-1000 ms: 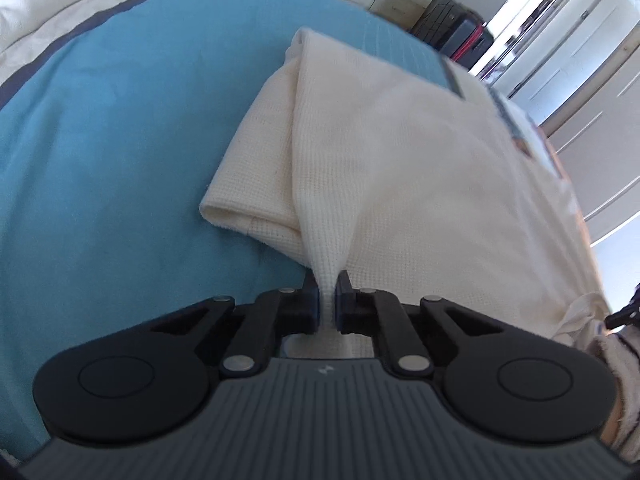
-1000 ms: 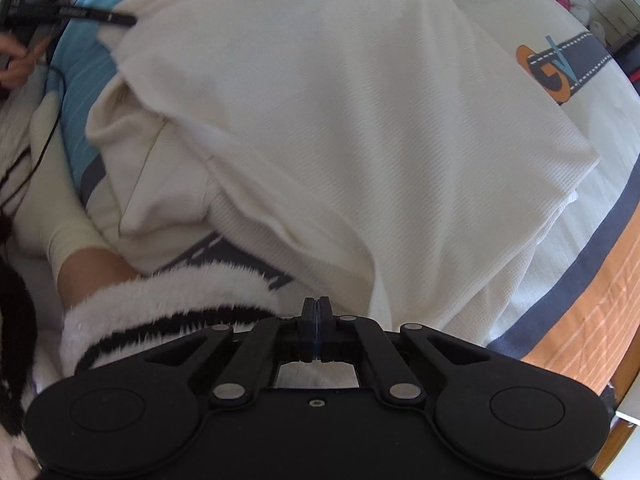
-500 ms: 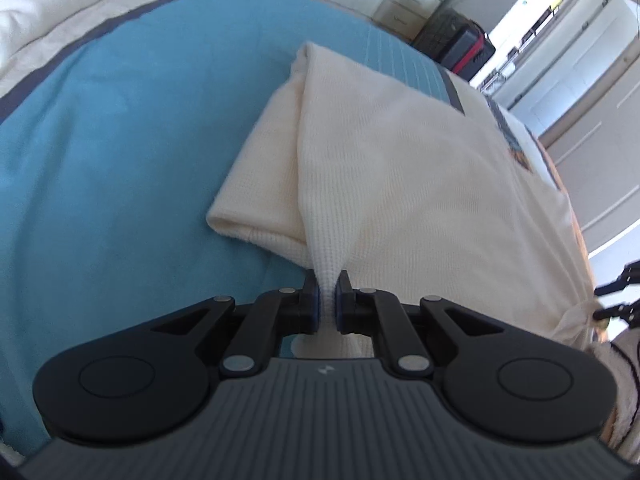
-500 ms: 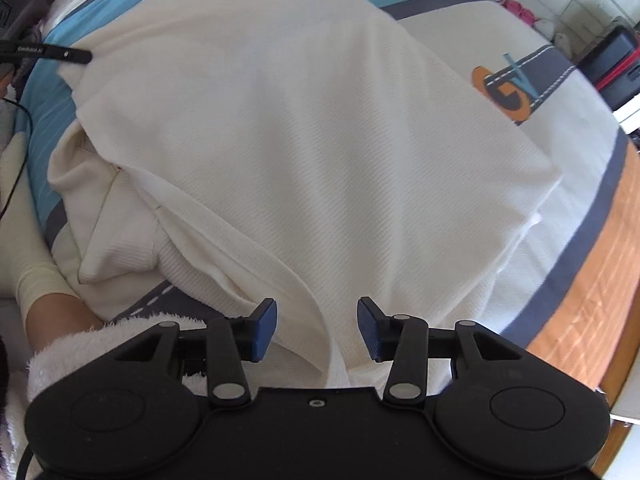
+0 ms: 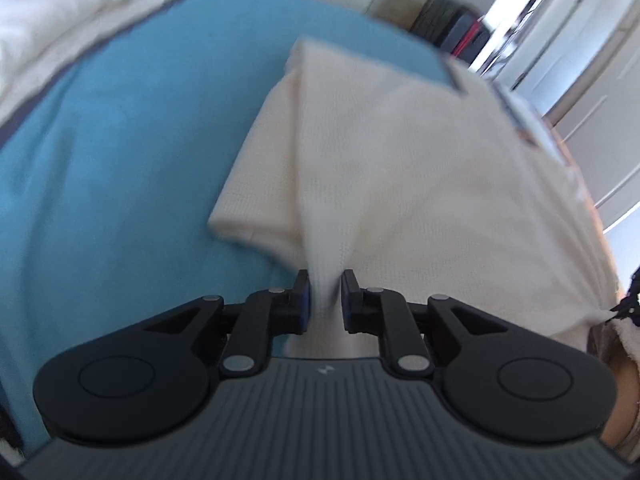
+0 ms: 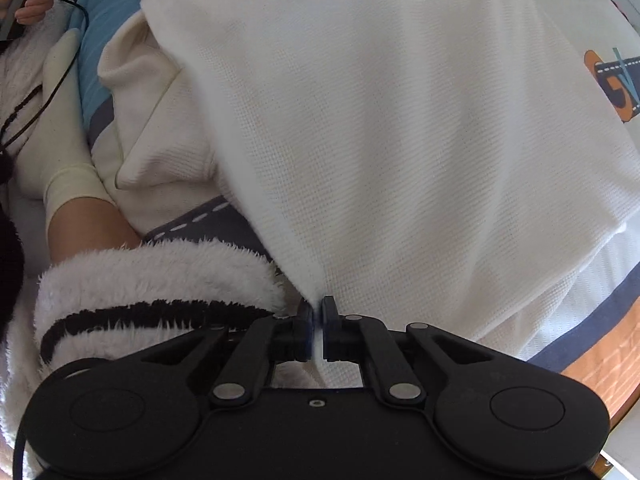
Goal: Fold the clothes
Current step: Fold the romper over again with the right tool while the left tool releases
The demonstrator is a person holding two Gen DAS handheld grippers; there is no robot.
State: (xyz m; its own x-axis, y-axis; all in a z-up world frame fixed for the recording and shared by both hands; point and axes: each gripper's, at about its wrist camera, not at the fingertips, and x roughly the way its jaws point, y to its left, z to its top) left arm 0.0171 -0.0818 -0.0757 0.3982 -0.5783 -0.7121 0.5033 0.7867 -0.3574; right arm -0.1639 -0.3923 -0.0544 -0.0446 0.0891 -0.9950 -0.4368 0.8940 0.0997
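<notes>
- I see the cream waffle-knit garment [image 5: 400, 168] spread over the blue part of the bedspread [image 5: 120, 168], with a folded layer lying along its left edge
- My left gripper [image 5: 324, 296] has a bunched ridge of that cloth running up between its fingers, at the near edge of the garment
- Its jaws are opening a little right now; the cloth fills the gap, and the blur keeps me from telling whether the blue pads still press on it
- In the right wrist view the same garment [image 6: 380, 120] covers most of the bed, and a folded sleeve lies tucked under it on the left
- My right gripper [image 6: 317, 320] is pinched nearly closed on a thin near edge of the garment, with only a sliver of cloth between the pads
- A fluffy white cuff with a black stripe [image 6: 156, 296] sits just left of the right gripper, with a bare forearm [image 6: 88, 232] beyond it
- Far left, a hand [image 6: 28, 4] holds a dark handle
</notes>
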